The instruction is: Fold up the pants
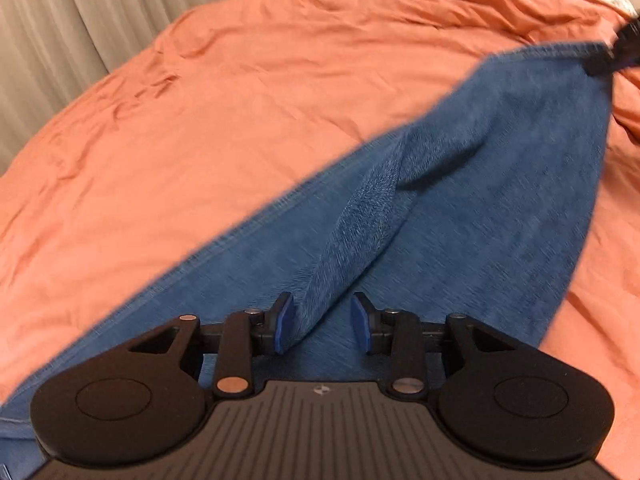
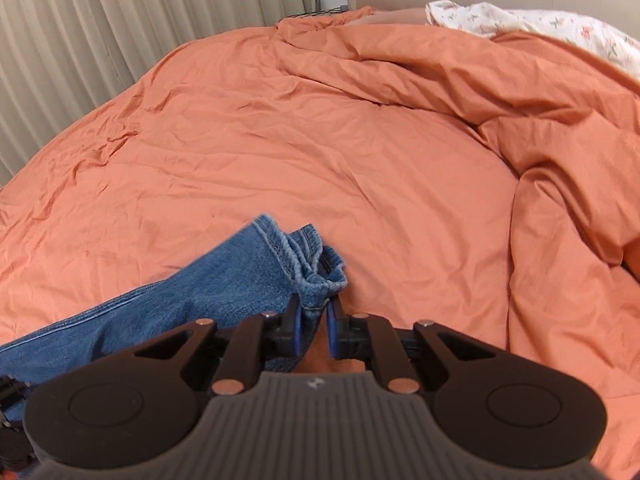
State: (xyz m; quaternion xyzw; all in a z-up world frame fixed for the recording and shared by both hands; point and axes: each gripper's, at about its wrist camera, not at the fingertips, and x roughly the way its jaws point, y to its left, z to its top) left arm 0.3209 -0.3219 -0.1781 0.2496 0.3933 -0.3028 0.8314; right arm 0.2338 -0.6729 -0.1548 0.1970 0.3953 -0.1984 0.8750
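Your right gripper (image 2: 314, 312) is closed on the bunched hem of the blue denim pants (image 2: 224, 280), lifting it above the orange duvet (image 2: 280, 140). Your left gripper (image 1: 322, 320) stands half open around a fabric ridge, not pinching it, probably to guide the fold.

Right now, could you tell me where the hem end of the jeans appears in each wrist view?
Left wrist: hem upper right, pinched by the right gripper.
Right wrist: hem lower centre, clamped in that gripper.
Shared landmark: the orange duvet.
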